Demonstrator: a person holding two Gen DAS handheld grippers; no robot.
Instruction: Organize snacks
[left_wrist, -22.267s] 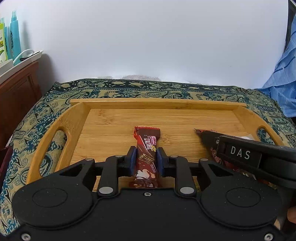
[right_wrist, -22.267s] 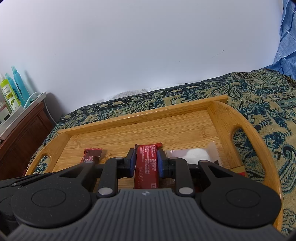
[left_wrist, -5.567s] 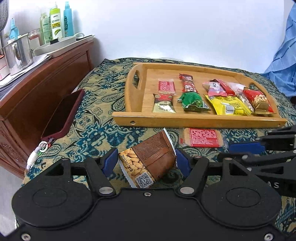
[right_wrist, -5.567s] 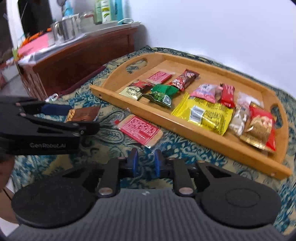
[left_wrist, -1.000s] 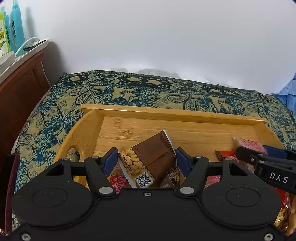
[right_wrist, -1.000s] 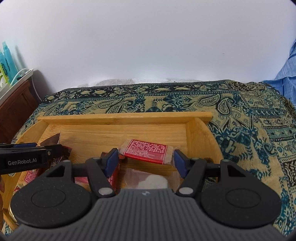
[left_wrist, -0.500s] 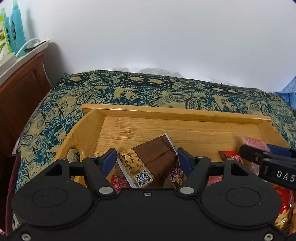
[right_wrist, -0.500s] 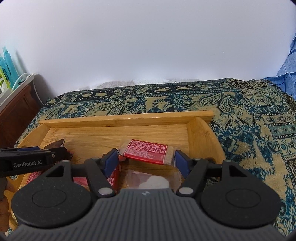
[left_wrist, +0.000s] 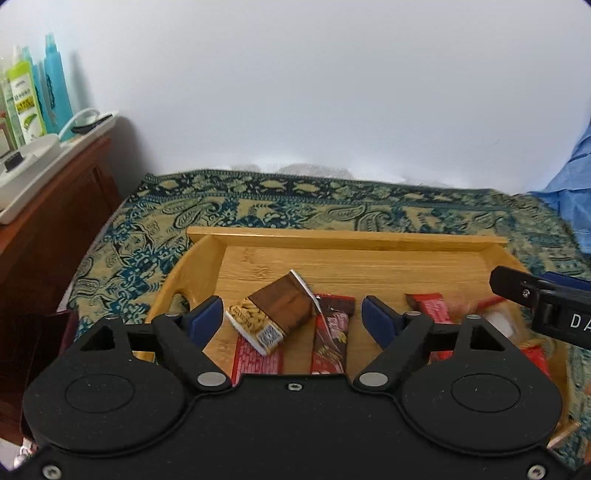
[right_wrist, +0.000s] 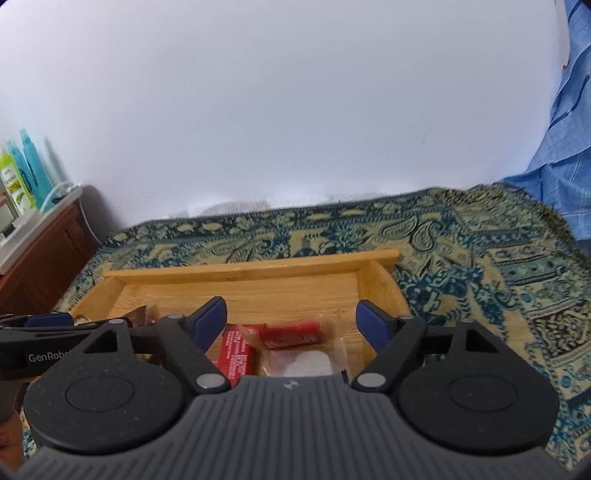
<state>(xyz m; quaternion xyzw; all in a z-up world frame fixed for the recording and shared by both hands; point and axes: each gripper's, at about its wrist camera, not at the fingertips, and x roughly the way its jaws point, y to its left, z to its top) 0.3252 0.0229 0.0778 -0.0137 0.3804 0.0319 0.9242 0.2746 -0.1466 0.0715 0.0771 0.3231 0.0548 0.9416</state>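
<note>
While both grippers hang spread and empty, left gripper (left_wrist: 291, 317), right gripper (right_wrist: 291, 319); peanut packet (left_wrist: 271, 315) lies tilted near tray's (left_wrist: 347, 236) left end; light, crinkly, slippery; pinch its flat sides.

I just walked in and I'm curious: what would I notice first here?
Probably the brown peanut snack packet, lying tilted on the wooden tray between the open left gripper. Next, the red packets in the tray under the open right gripper, and the blue patterned cloth underneath.
</note>
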